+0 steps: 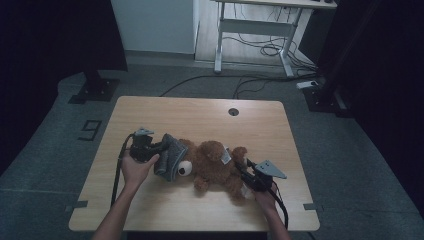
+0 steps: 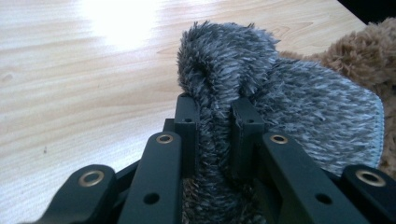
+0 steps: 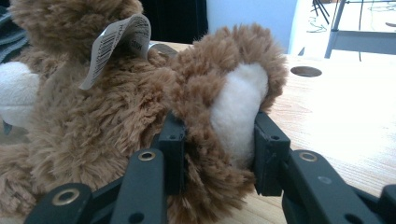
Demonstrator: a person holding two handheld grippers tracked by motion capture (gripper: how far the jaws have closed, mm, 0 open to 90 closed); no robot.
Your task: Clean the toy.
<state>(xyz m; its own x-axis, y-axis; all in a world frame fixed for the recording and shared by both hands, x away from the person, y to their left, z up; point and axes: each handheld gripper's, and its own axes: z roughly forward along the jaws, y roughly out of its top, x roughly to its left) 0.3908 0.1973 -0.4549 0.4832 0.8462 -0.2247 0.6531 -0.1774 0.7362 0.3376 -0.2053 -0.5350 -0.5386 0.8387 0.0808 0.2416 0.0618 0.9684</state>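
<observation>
From my remote seat this looks like a lab or recording studio: 1 bare wooden desk on grey carpet, black curtains at both sides, weighted stand bases on the floor, loose cables trailing under a white adjustable-height table behind.

Brown plush teddy bear lies on its side mid-counter, paper tag on its back; fuzzy grey knit hat bunched against its head.
</observation>
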